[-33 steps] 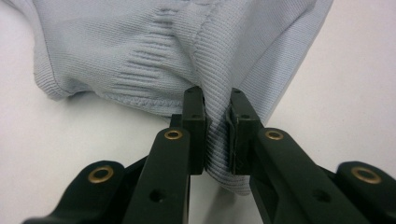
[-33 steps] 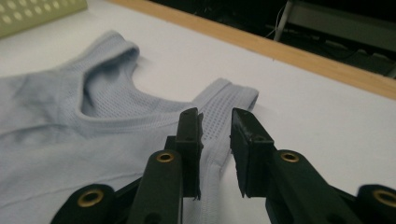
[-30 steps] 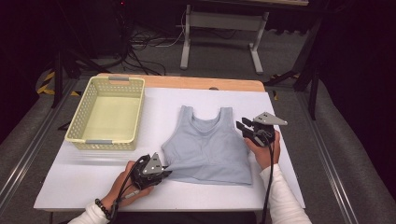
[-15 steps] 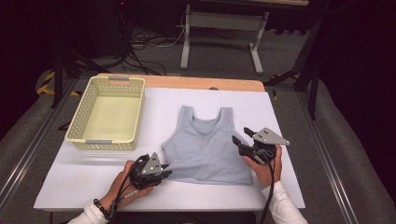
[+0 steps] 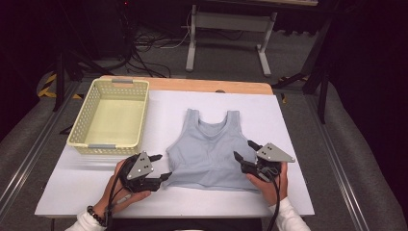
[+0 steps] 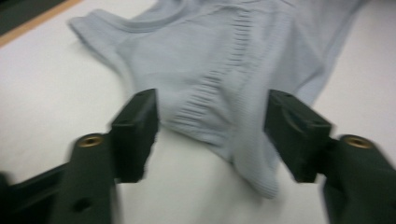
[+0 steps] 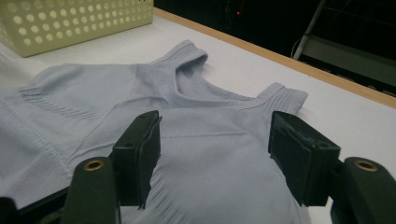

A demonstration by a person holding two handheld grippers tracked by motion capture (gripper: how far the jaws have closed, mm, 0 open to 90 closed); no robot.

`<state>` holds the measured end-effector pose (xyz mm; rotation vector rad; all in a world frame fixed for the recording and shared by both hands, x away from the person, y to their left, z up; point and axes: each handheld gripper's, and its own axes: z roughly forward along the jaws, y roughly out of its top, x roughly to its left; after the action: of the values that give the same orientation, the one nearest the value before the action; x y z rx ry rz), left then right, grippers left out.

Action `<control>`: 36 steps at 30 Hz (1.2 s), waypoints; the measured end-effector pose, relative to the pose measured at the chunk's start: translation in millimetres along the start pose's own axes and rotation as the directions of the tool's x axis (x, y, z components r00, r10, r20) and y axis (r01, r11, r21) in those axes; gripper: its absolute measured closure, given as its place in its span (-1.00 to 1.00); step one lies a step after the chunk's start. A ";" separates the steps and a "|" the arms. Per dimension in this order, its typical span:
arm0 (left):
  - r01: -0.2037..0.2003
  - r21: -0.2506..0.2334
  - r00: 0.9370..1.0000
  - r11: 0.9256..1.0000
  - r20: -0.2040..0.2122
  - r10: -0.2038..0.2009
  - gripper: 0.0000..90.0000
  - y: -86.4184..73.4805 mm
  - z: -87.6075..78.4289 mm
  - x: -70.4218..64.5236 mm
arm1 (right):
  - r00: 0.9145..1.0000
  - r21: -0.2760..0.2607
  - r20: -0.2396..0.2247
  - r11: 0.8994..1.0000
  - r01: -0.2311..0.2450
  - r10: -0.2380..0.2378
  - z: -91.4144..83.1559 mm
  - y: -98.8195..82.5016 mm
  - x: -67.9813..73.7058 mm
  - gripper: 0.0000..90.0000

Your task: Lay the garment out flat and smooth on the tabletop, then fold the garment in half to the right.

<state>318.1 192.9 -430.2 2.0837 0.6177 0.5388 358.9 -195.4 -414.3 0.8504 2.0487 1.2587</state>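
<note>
A pale grey-blue tank top [image 5: 209, 151] lies flat on the white table, straps pointing away from me. My left gripper [image 5: 163, 166] is at its near left hem corner. In the left gripper view the jaws [image 6: 212, 126] have just been opening, and that corner of the top [image 6: 224, 60] lies loose between them, untouched by the pads. My right gripper [image 5: 243, 149] is over the top's right side near the hem. Its jaws [image 7: 215, 140] have also just been opening and stand wide over the fabric [image 7: 93, 93], with nothing gripped.
A pale yellow perforated basket [image 5: 109, 118] stands empty at the back left of the table, also seen as the basket [image 7: 70, 18] in the right gripper view. The white table cover [image 5: 298, 125] ends at a wooden back edge [image 5: 192, 84]. Beyond are cables and a metal stand on the floor.
The left gripper's jaws have spread apart and let go of the hem corner, lifting slightly. The right gripper has moved from beside the top's right armhole toward me, down to the right hem.
</note>
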 end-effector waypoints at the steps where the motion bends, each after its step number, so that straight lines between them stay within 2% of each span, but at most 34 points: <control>1: 0.004 0.000 1.000 1.000 -0.012 -0.004 -0.36 -0.5 -0.5 1.1 | 1.000 0.001 -0.008 1.000 0.007 -0.007 1.1 0.5 1.6 -0.24; 4: 0.015 0.002 0.999 1.000 -0.042 -0.015 -0.51 -2.3 -1.2 3.9 | 1.000 -0.003 -0.015 1.000 0.018 -0.018 3.8 1.8 6.2 -0.33; 10: 0.037 0.003 0.998 0.999 -0.057 -0.036 -0.68 -6.7 -2.5 8.1 | 1.000 0.000 -0.022 1.000 0.022 -0.022 8.7 4.0 11.3 -0.49; 19: 0.049 0.007 0.996 0.999 -0.069 -0.048 -0.70 -8.4 -2.6 11.7 | 0.998 -0.007 -0.055 0.999 0.037 -0.037 14.9 6.2 21.2 -0.57; 24: 0.063 0.024 0.995 0.998 -0.085 -0.060 -0.68 -9.6 -0.3 12.4 | 0.994 0.006 -0.094 0.998 0.062 -0.062 17.2 7.7 33.6 -0.44; 27: 0.072 0.025 0.993 0.997 -0.097 -0.069 -0.66 -8.9 0.1 12.9 | 0.987 0.010 -0.148 0.998 0.065 -0.062 18.1 9.5 44.8 -0.40; 29: 0.075 0.027 0.991 0.997 -0.115 -0.071 -0.65 -8.1 0.5 13.6 | 0.979 0.017 -0.194 0.998 0.068 -0.063 20.3 10.9 54.5 -0.40; 32: 0.087 0.030 0.989 0.996 -0.121 -0.083 -0.63 -8.6 1.0 16.2 | 0.966 0.028 -0.238 0.994 0.108 -0.099 26.2 14.5 75.5 -0.33; 33: 0.087 0.037 0.989 0.996 -0.121 -0.082 -0.63 -8.8 1.3 16.9 | 0.959 0.031 -0.265 0.993 0.112 -0.099 29.3 15.7 82.8 -0.27; 36: 0.084 0.047 0.988 0.995 -0.132 -0.078 -0.63 -9.2 2.2 17.7 | 0.928 0.049 -0.357 0.991 0.128 -0.102 39.2 19.2 105.6 -0.23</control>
<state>331.1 206.7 -436.5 2.0741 0.7964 0.6213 326.3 -86.7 -427.3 0.5514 2.4001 1.3577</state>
